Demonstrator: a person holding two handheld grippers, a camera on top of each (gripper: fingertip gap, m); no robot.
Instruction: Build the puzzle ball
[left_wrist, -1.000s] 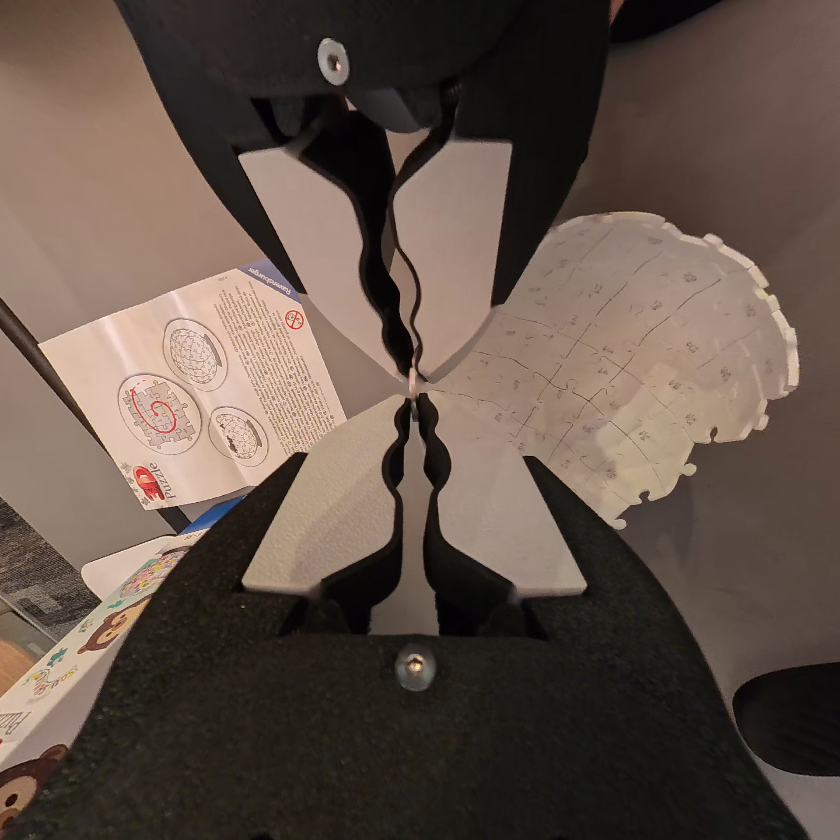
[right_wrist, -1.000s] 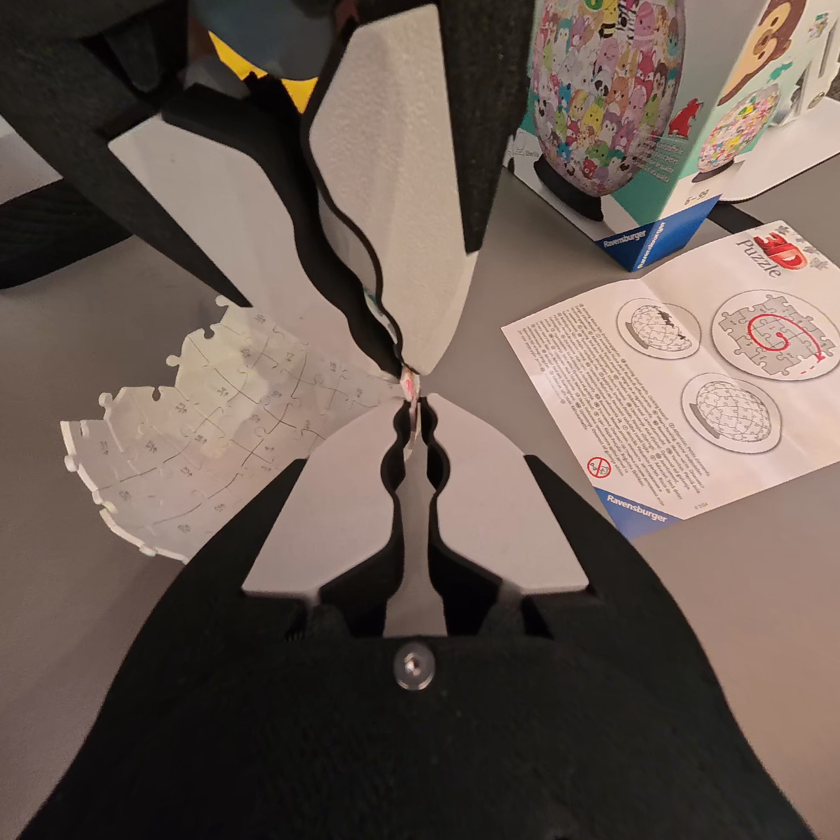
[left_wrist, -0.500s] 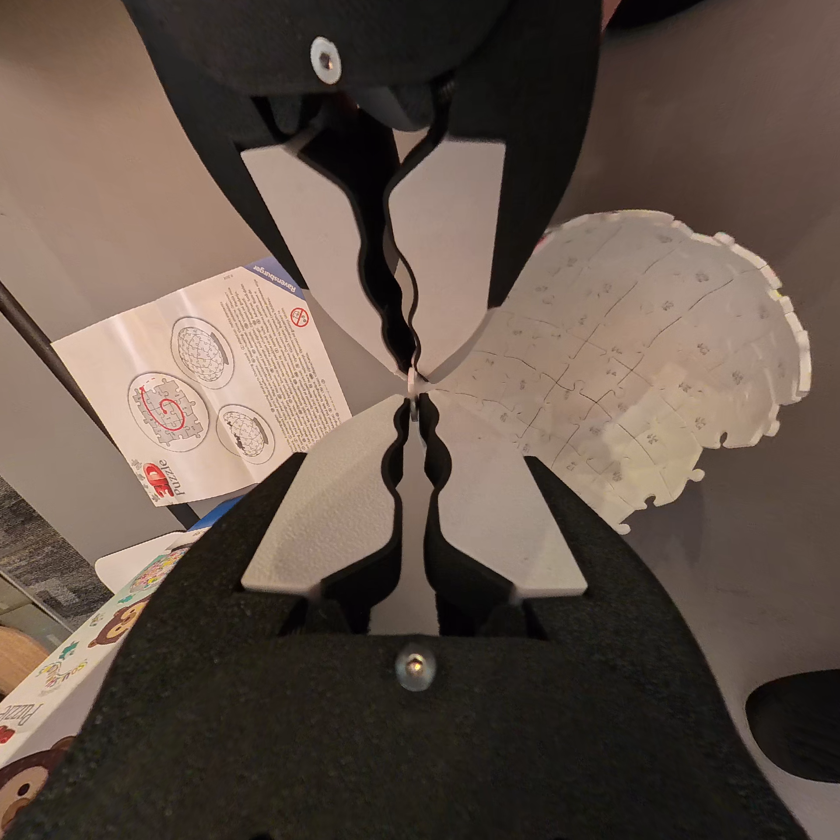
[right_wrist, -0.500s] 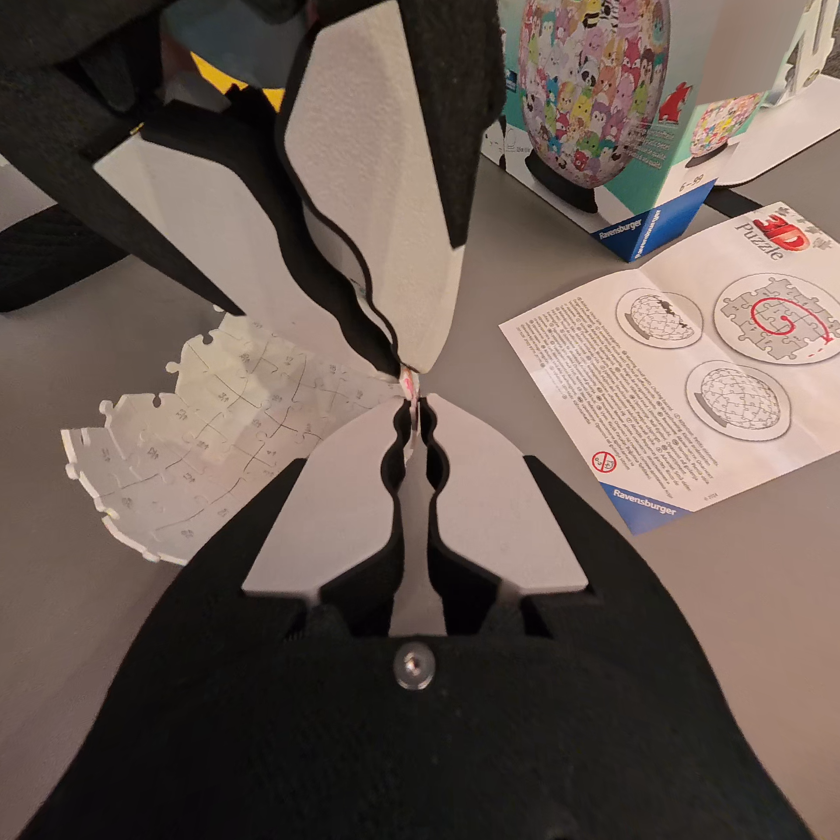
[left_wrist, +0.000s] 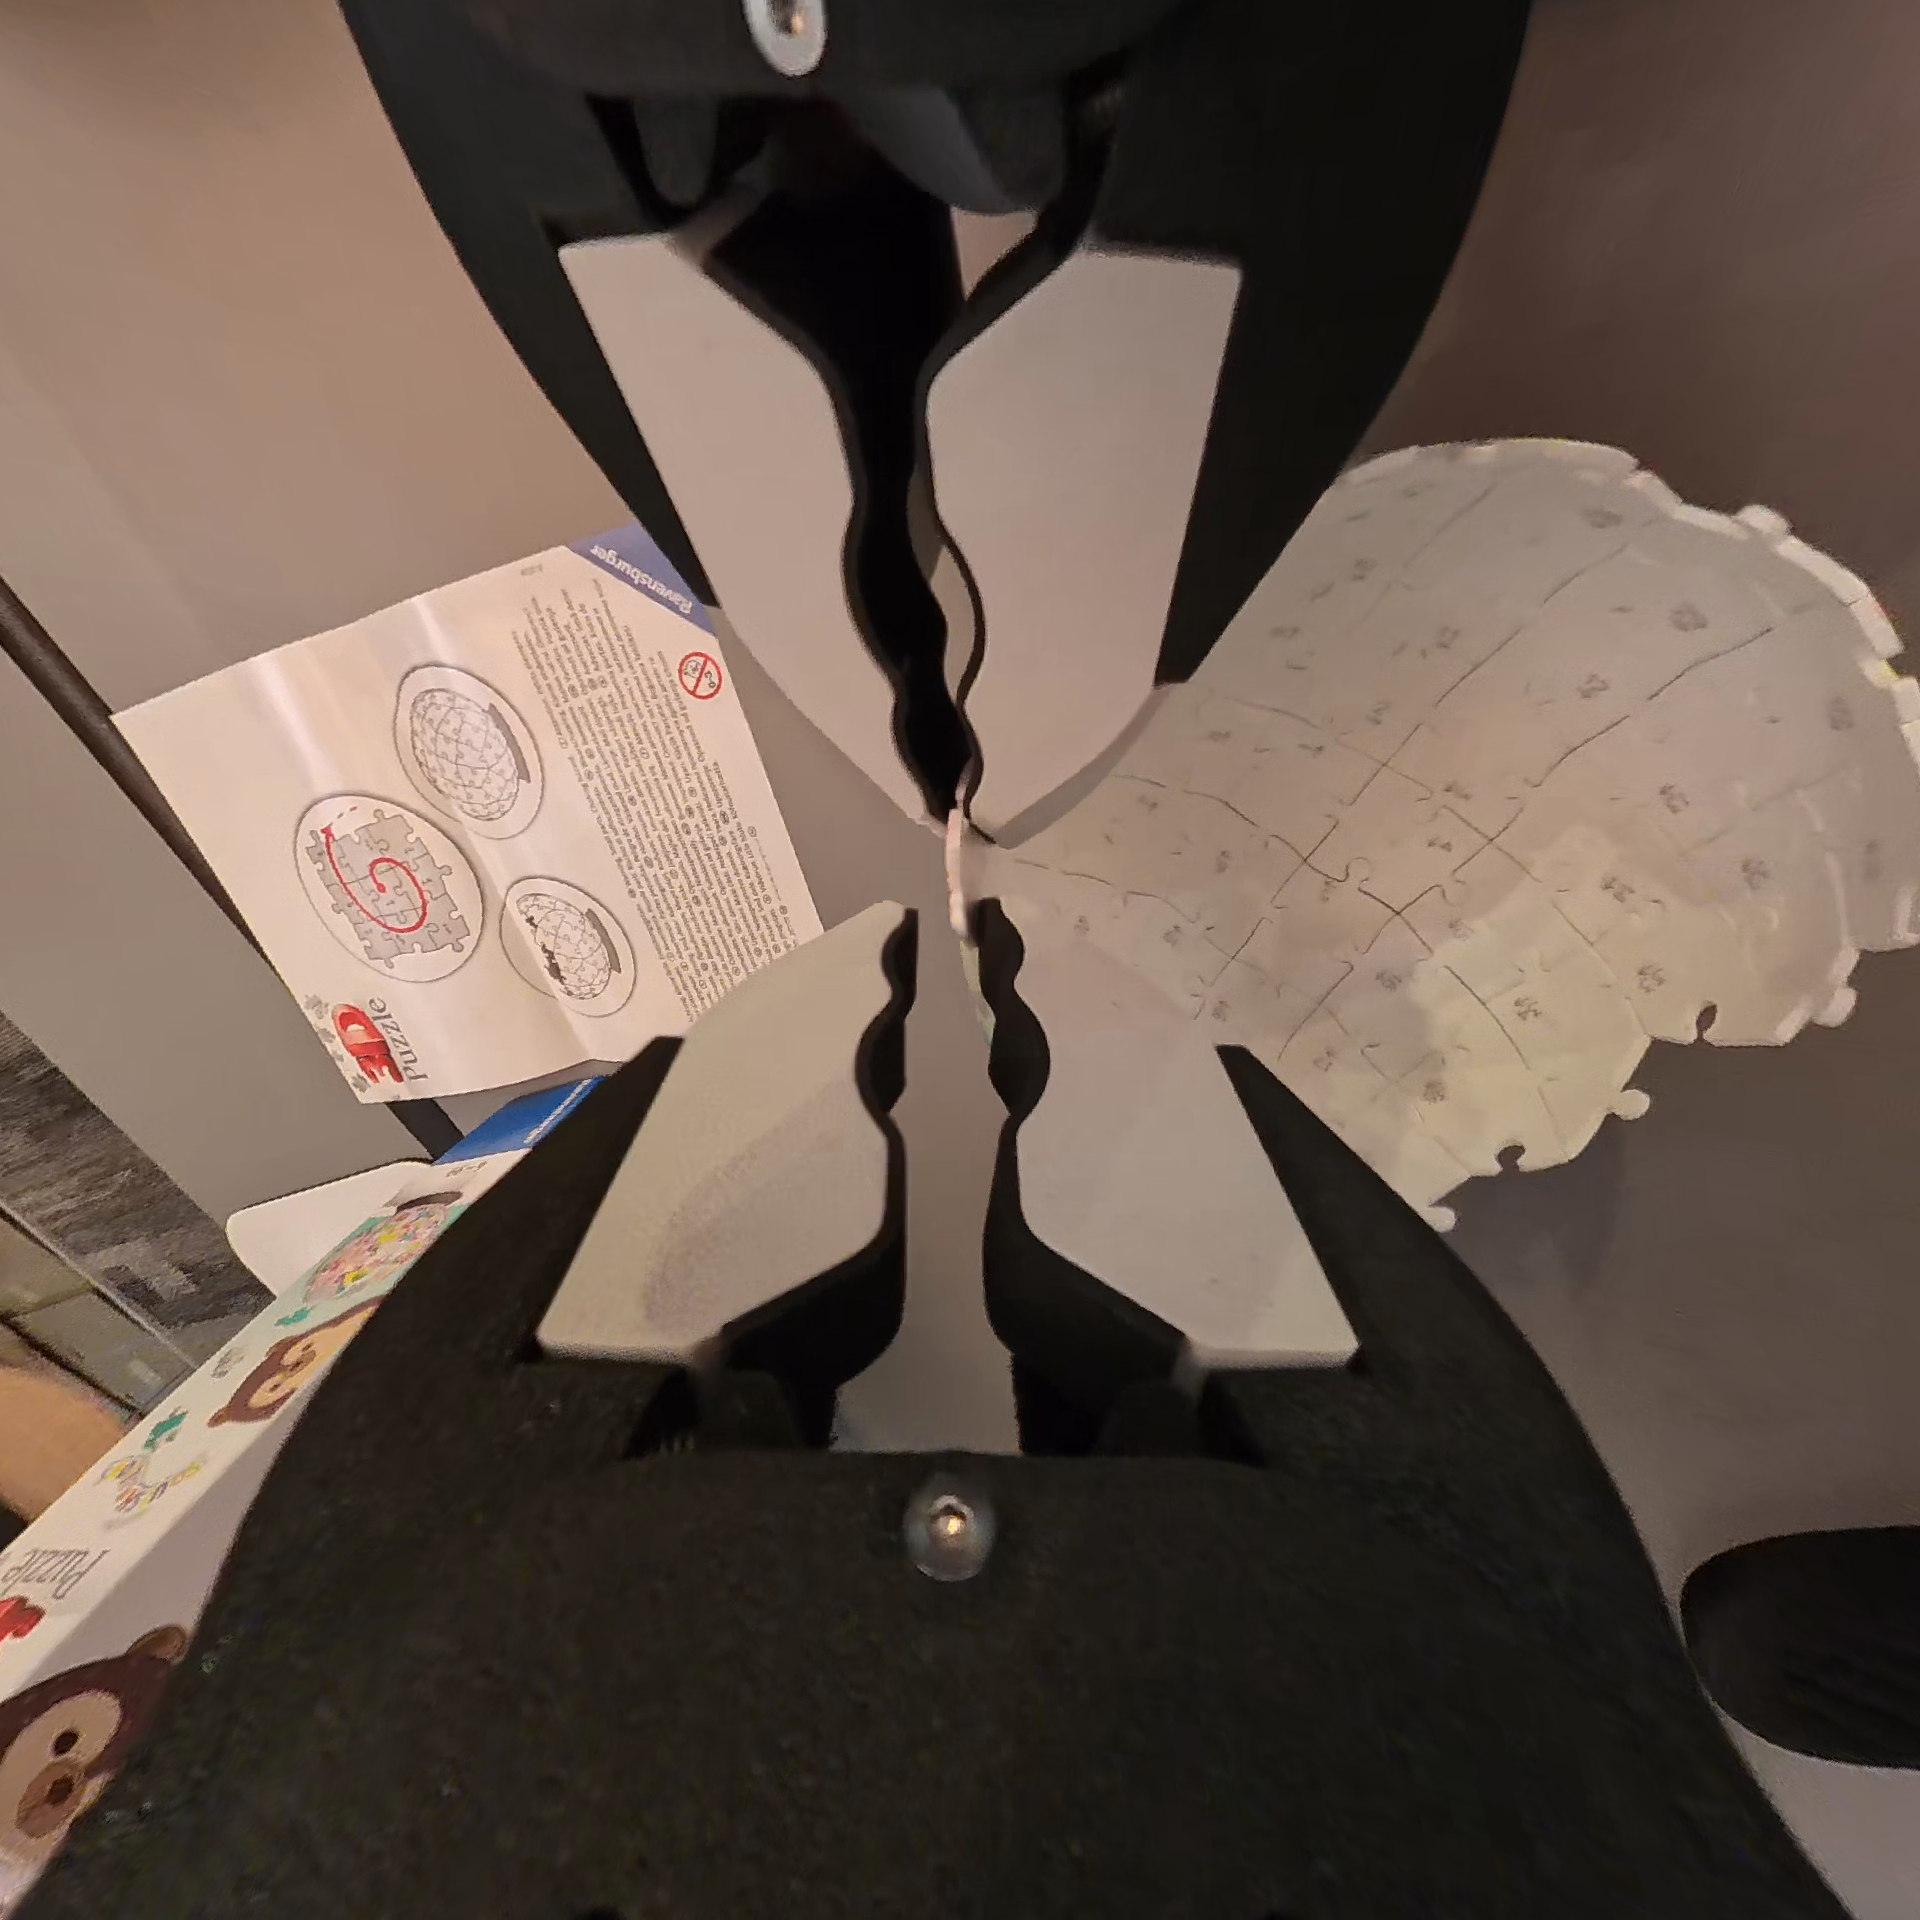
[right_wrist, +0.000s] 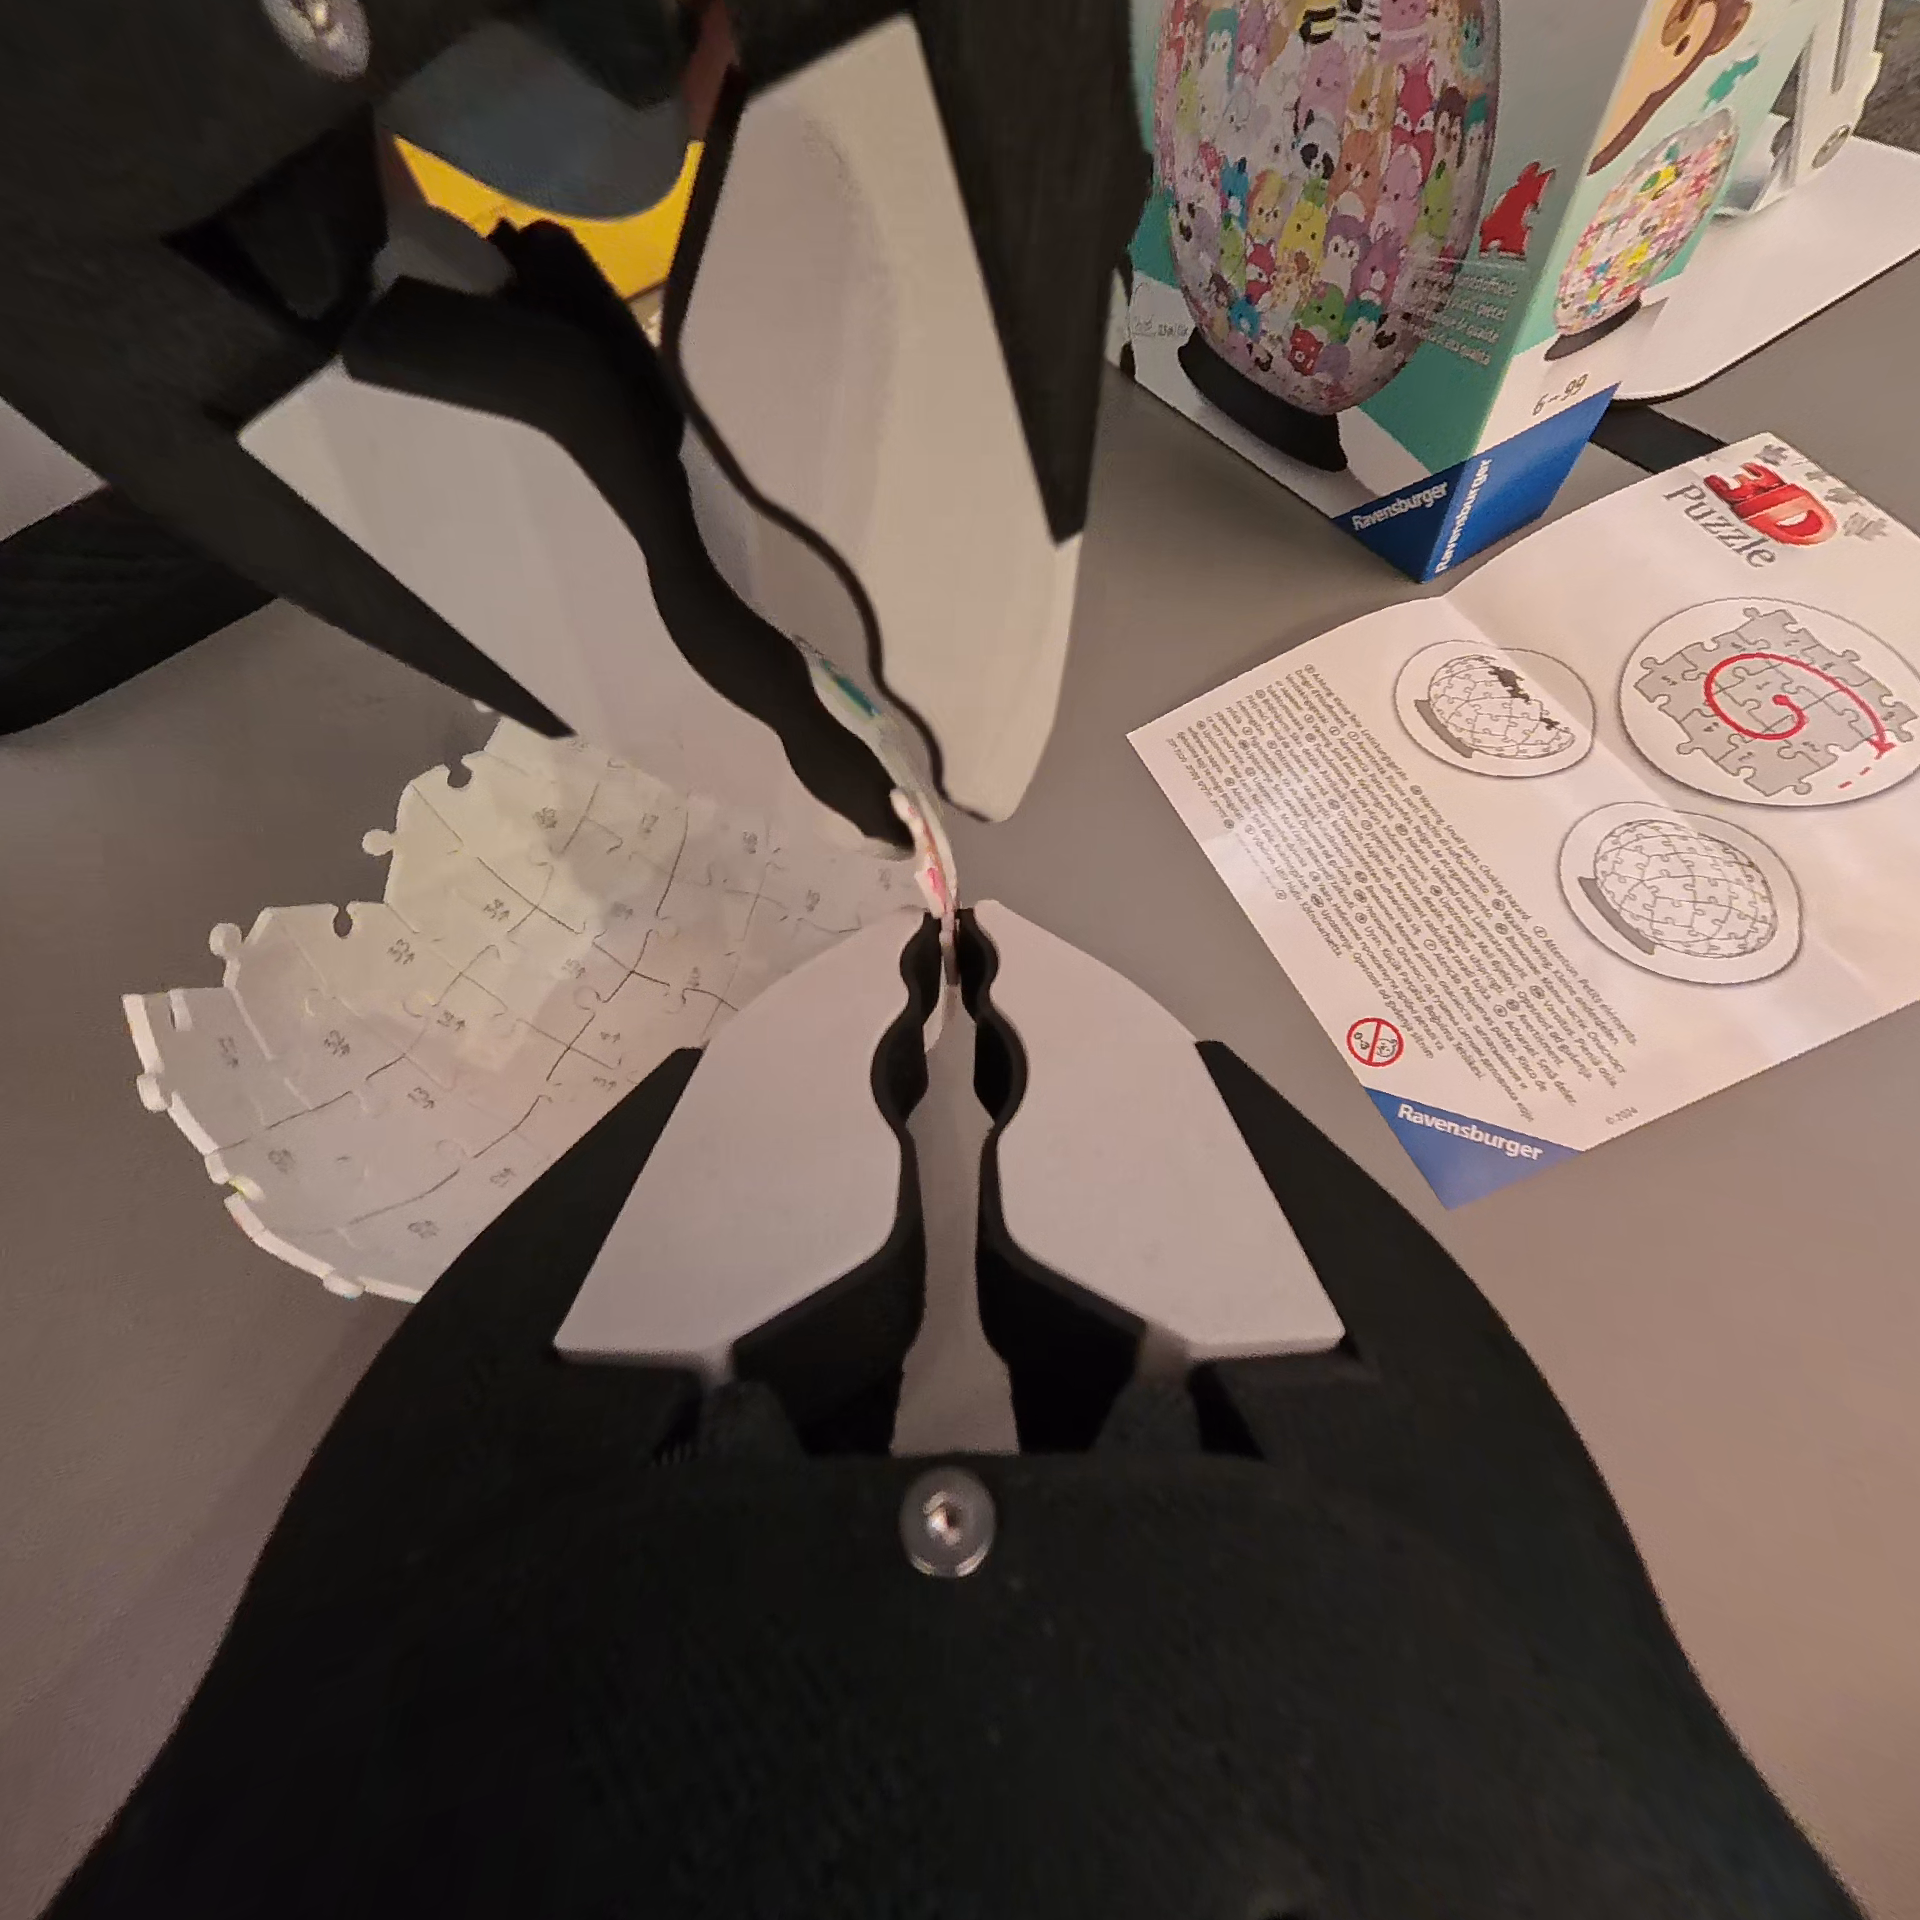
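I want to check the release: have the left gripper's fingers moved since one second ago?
Yes. The left gripper has opened: against its body screw, both fingers moved outward, away from the puzzle piece.

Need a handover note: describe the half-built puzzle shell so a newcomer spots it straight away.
Start at the grey table in the right wrist view, where a folded instruction sheet lies on the right. Look across to the left, past the two meeting grippers. The puzzle shell is the curved white piece with jigsaw seams and a knobbed edge, its plain inner side showing.
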